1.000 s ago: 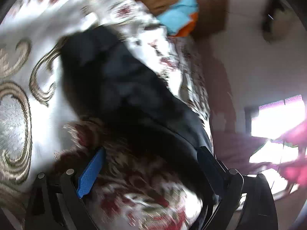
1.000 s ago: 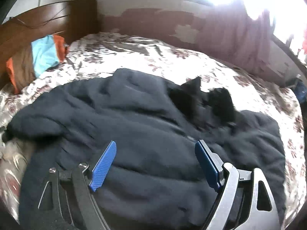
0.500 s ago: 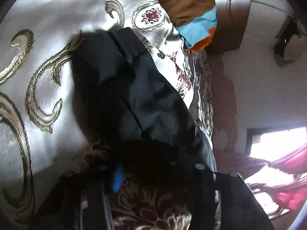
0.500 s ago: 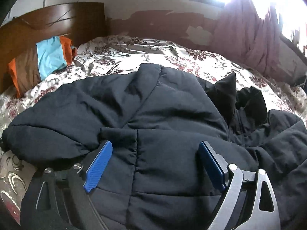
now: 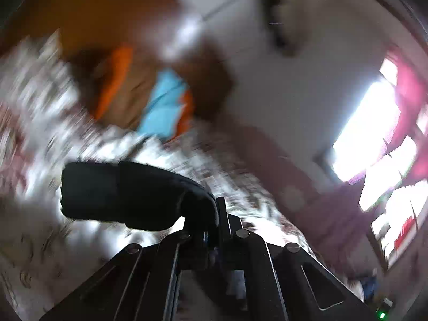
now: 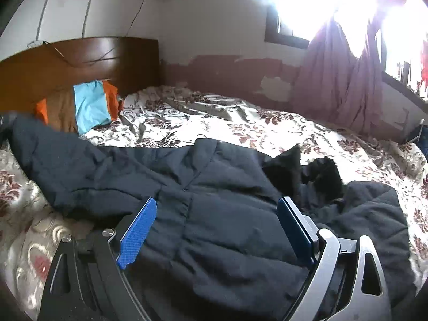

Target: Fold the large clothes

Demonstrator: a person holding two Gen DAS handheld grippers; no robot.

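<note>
So we count one dark navy padded jacket point(image 6: 214, 214), one striped pillow point(image 6: 83, 104) in orange, brown and light blue, one floral bedspread point(image 6: 240, 128), one wooden headboard point(image 6: 80, 61), and one purple curtain point(image 6: 347, 80) bunched up by the bright window point(image 6: 307, 0) on the far right. Two grippers, one per hand.

The jacket is spread across the near half of the bed, taking up most of the right wrist view. Its left sleeve point(image 6: 40, 144) runs out toward the far left, ending close to the pillow, and a black fuzzy collar or hood lining point(image 6: 307, 174) sits on the right part of it. The pillow leans against the headboard at the far left corner.

The right gripper point(image 6: 216, 227) hovers low over the jacket body, pointing across the bed toward the far wall, with its blue pads point(image 6: 137, 232) spread wide and nothing between them. We can't tell whether it touches the fabric.

The left wrist view is badly blurred. The left gripper point(image 5: 211, 227) has its fingers squeezed together on the sleeve cuff point(image 5: 128, 192), which sticks out to the left from the pinch as a dark rounded tube, lifted above the bedspread point(image 5: 40, 227). That camera is tilted up, so we get the pillow point(image 5: 160, 101), the white wall point(image 5: 294, 93) and the window point(image 5: 374, 133) behind the cuff.
</note>
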